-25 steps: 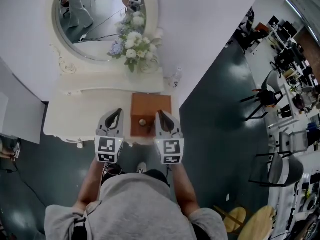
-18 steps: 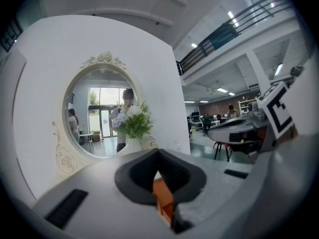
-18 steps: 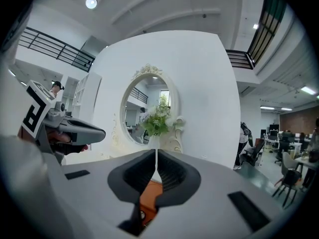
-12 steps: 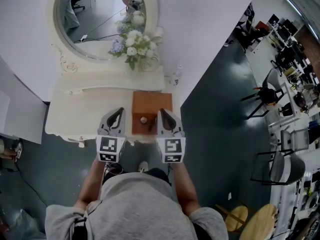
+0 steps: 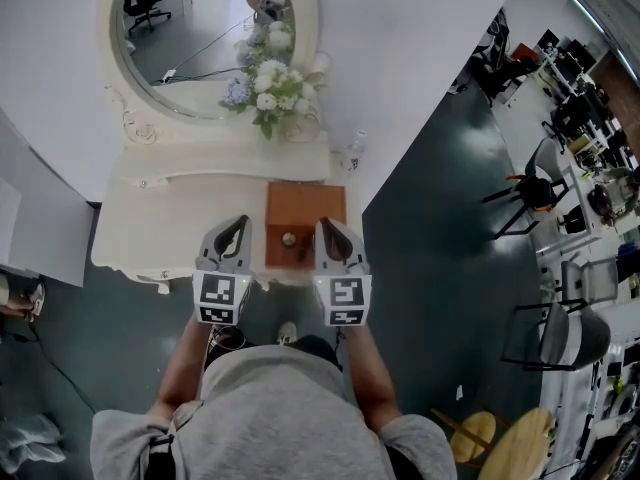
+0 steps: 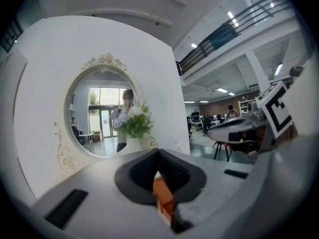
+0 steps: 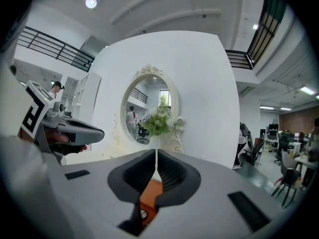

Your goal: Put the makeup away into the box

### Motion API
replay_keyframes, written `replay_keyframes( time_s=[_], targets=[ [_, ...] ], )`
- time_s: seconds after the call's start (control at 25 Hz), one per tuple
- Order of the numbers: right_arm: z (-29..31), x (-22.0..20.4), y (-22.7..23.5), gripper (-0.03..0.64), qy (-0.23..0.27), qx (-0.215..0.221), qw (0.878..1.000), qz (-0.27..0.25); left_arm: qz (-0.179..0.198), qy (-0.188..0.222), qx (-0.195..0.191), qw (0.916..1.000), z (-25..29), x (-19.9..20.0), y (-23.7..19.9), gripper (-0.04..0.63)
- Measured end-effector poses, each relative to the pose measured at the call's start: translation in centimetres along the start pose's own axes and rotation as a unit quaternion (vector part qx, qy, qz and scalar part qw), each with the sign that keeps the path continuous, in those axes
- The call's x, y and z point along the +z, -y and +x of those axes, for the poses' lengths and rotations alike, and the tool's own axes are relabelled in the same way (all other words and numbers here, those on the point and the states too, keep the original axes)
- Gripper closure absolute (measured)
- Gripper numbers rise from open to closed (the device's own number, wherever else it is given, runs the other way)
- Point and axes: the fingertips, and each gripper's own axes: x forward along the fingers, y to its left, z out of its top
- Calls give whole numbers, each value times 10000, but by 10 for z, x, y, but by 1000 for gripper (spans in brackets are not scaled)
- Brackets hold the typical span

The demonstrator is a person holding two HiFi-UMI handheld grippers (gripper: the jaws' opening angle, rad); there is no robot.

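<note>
Head view: from above my shoulders, steeply down onto the cream carved dressing table (image 5: 170, 223), at arm's reach.
Left gripper view: rides on my left gripper (image 5: 238, 224), close over its jaws, facing the oval white-framed mirror (image 6: 99, 116).
Right gripper view: likewise on my right gripper (image 5: 322, 224), facing the same wall.
Shared: mirror, white-and-blue flower bouquet (image 5: 268, 83), square brown wooden box (image 5: 305, 208).
Cross-sight: each gripper view catches the other gripper at its edge.
</note>
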Motion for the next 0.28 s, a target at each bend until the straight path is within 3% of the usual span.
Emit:
replay_keyframes(
  time_s=[0.28],
  targets=[
    [2,-1,0,592,-14,-11,10000,-28,-16,-11,29,10000,3,-3,-4,595]
  ],
)
